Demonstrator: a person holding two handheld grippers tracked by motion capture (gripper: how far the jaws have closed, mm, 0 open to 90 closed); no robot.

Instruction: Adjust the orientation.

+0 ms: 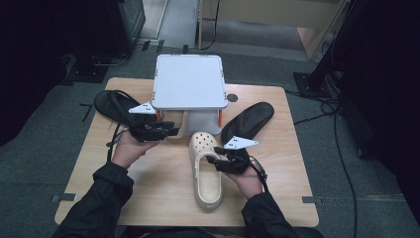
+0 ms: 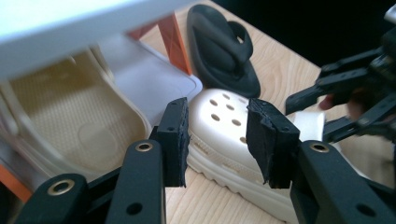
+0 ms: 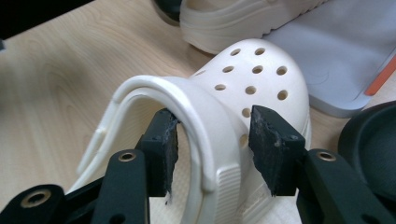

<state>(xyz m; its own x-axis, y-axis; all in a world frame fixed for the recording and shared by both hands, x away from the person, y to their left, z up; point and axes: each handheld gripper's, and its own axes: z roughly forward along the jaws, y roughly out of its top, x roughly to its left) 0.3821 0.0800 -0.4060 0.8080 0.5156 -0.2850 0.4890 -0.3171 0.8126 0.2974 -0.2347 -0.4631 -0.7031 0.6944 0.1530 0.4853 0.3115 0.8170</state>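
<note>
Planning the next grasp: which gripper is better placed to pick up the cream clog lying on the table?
Right. The right gripper straddles the collar wall of the cream clog, jaws open on either side. The left gripper hovers open by the white shelf, off the clog's toe, with nothing between its jaws.

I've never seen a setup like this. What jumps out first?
A cream clog lies in the middle of the wooden table, with the right gripper straddling its side wall, fingers apart. Behind it stands a small white two-level rack with a second cream clog on its lower shelf. A black sandal lies at each side of it.
</note>
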